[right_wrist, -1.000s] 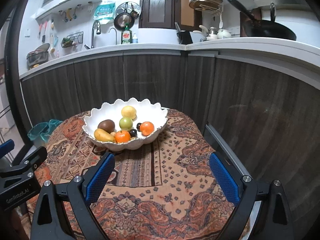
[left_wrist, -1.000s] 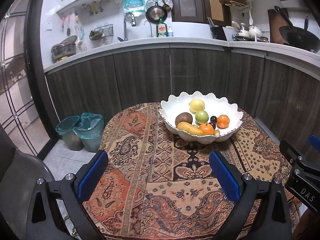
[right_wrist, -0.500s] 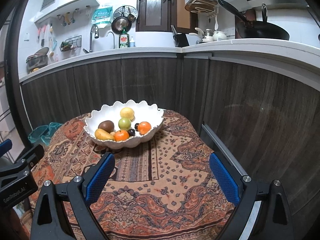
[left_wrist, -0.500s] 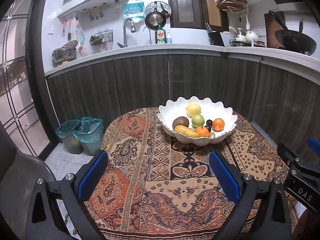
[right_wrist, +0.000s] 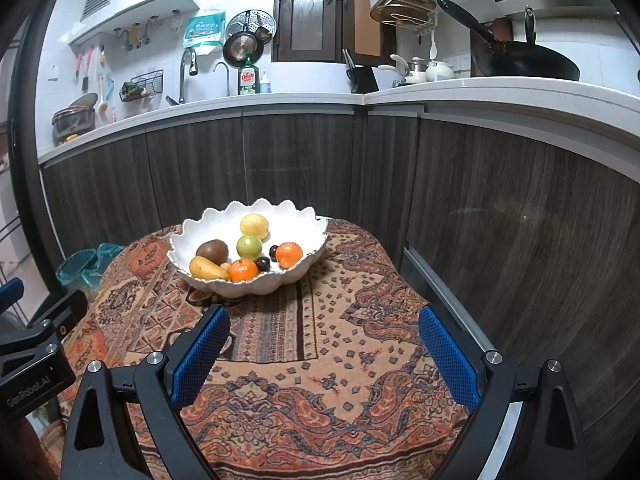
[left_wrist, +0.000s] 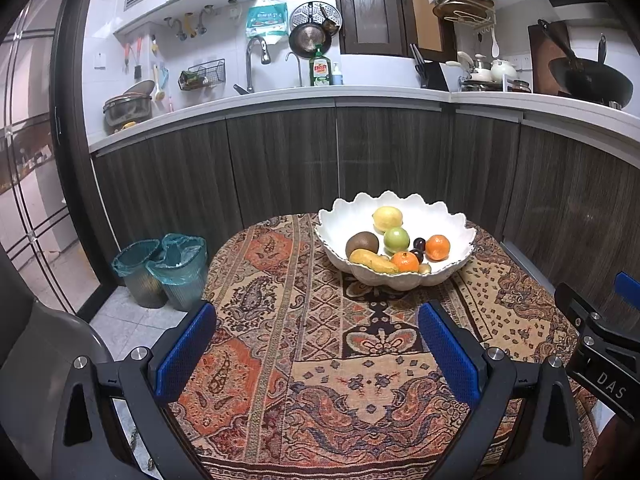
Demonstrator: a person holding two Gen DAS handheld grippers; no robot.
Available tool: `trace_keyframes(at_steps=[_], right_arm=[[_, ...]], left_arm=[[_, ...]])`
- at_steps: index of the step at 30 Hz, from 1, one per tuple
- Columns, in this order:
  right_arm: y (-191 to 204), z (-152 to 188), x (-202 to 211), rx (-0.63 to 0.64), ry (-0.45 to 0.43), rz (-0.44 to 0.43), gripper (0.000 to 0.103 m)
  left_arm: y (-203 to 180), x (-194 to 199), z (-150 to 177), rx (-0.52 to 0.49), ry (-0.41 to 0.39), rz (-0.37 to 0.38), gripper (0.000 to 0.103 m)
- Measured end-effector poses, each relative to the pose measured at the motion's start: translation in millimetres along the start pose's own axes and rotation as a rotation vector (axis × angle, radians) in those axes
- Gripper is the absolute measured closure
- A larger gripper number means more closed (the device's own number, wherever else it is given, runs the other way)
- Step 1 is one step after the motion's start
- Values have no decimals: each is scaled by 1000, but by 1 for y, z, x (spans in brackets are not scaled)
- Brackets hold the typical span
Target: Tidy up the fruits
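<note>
- We hold our left gripper (left_wrist: 316,354) low over the near edge of the table (left_wrist: 280,320), its blue-padded jaws spread wide with nothing between them.
- Our right gripper (right_wrist: 324,354) sits just beside it on the right, jaws likewise spread and empty; each gripper's black body shows at the edge of the other's view.
- The task's things sit toward the far side of the table: a white bowl (left_wrist: 448,216) with a scalloped rim, holding all the fruit we can see.
- Inside, a yellow lemon (left_wrist: 387,219) lies farthest back, a green apple (left_wrist: 396,240) in the middle, and a brown kiwi (left_wrist: 362,243) to its left.
- Along the near rim lie a yellow pear-like fruit (left_wrist: 373,261) and an orange (left_wrist: 405,261); a second orange (left_wrist: 437,247) rests to the right, with two small dark plums (left_wrist: 419,244) between them.
- No fruit lies on the patterned cloth outside the bowl, so we judge the organizing largely finished or not yet begun; we cannot tell which.
- If a piece must be lifted, we would reach forward with one gripper, come down from above, and close across the widest part of a round fruit.
- The fruits touch one another, so we would pick an outer one, such as the right orange, to avoid nudging its neighbours.
- The skins look smooth and the shapes round, so they may roll or slip; a centred, gentle squeeze seems wise.
- The bowl may slide on the cloth if bumped.
</note>
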State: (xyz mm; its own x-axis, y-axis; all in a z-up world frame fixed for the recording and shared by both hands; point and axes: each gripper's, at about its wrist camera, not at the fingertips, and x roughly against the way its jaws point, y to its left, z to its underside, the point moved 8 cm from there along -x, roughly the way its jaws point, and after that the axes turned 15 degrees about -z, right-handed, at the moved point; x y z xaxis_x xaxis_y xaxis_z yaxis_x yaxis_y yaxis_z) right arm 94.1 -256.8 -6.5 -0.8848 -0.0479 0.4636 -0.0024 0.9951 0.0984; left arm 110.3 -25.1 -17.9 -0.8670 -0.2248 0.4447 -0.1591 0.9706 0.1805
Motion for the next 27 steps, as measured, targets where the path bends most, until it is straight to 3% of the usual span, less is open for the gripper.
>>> trace_keyframes(at_steps=[27], right_arm=[[0,0,0,-1,-1,3,7]], left_arm=[[0,-1,1,-6,-3,-1,0]])
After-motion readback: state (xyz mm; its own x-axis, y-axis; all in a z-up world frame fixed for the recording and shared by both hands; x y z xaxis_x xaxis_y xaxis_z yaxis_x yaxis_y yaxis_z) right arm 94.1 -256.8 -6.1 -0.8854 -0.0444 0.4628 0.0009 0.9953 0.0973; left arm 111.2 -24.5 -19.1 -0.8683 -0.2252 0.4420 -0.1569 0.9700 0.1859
